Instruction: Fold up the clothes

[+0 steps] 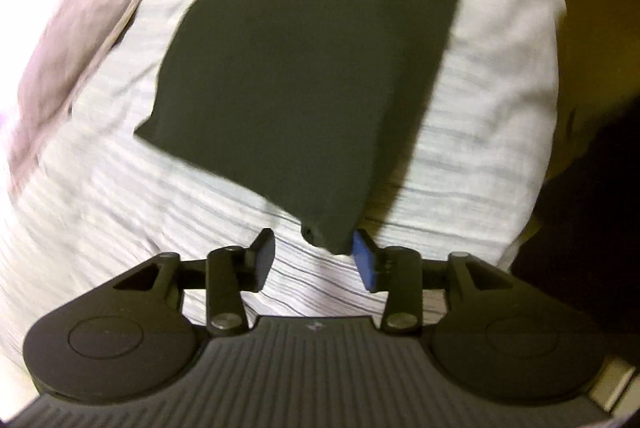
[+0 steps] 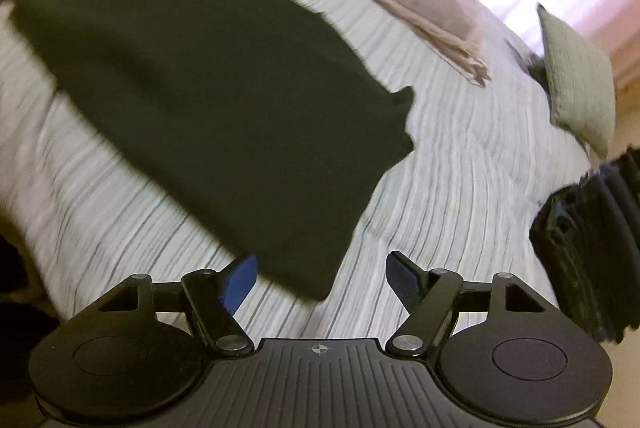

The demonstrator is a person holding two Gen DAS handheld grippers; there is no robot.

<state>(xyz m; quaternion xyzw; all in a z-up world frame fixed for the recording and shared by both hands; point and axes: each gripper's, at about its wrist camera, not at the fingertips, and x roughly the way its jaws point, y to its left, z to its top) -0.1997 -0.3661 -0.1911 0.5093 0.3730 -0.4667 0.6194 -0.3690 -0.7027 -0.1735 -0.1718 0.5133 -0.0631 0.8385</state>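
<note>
Cloth is what both of your grippers face: a dark garment (image 1: 304,60) lies spread flat on the striped bedspread (image 1: 100,188), whether already folded over or not you cannot tell from its outline.

In the left wrist view its long axis runs from about 12 o'clock down to 6, ending in a narrow corner that sits between the fingers of your left gripper (image 1: 314,260), against the blue pad at 3 o'clock. Those fingers stand apart and hold nothing.

In the right wrist view the garment stretches from 10 o'clock toward 6, its near corner just ahead of your right gripper (image 2: 320,280), whose fingers are also spread and empty.

Your left gripper is the nearer one.
</note>
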